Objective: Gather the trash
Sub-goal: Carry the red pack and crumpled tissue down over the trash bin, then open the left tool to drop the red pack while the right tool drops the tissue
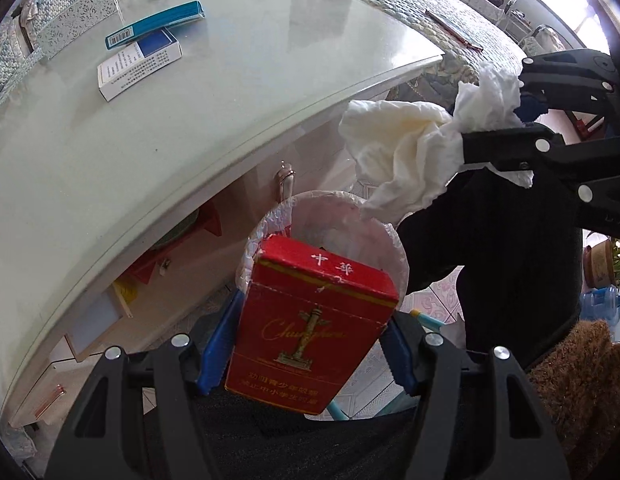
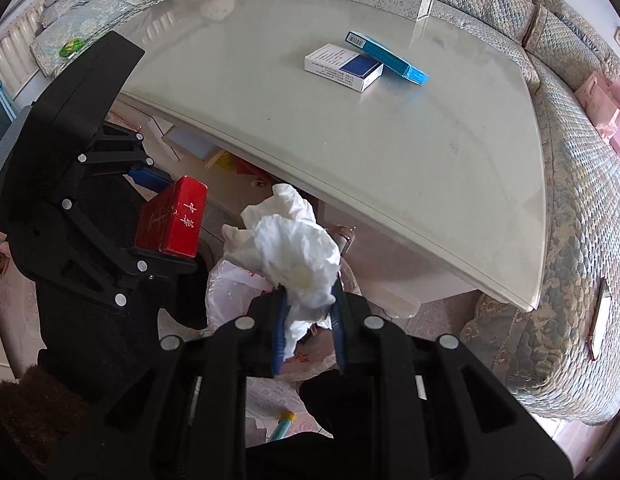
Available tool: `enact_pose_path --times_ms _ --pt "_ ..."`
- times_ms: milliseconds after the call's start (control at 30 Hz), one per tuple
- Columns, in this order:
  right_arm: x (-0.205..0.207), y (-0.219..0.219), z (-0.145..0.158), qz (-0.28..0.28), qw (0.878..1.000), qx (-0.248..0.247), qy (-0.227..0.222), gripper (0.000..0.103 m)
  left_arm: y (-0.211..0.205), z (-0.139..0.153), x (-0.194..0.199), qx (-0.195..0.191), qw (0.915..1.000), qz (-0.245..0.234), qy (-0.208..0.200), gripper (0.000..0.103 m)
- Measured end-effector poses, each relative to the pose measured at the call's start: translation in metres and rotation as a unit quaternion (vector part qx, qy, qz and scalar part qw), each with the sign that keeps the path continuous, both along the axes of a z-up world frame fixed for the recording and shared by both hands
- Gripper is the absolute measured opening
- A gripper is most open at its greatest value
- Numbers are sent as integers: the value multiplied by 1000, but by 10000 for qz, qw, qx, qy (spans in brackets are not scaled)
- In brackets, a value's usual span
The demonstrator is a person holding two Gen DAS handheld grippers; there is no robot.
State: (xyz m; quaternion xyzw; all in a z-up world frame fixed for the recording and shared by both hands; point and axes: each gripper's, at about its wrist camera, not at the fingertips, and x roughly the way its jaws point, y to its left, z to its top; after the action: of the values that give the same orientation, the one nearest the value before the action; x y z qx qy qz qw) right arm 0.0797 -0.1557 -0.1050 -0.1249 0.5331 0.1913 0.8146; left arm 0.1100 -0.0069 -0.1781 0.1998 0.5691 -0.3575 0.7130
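Left wrist view: left gripper (image 1: 310,344) clamps red cigarette pack (image 1: 310,328) above lined bin (image 1: 389,240), near the table (image 1: 150,140) edge. Crumpled tissue (image 1: 409,152) hangs at right.

Right wrist view: right gripper (image 2: 308,320) pinches tissue (image 2: 294,248) over bin liner (image 2: 226,288). Two boxes (image 2: 349,66) remain far on the table.

Risk: both loads crowd one narrow mouth; a release off centre could drop trash on the floor.
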Motion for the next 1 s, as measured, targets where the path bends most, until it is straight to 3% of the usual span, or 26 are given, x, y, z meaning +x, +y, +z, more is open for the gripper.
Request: enact_pose_path --times_ms 433,1000 --pt "10 -10 -67 -146 9983 -56 565 20 -14 -64 3 3 9978 38 658 63" --pt "32 -17 -155 -312 9925 -171 1166 20 -39 -150 14 424 9913 138 1241 63"
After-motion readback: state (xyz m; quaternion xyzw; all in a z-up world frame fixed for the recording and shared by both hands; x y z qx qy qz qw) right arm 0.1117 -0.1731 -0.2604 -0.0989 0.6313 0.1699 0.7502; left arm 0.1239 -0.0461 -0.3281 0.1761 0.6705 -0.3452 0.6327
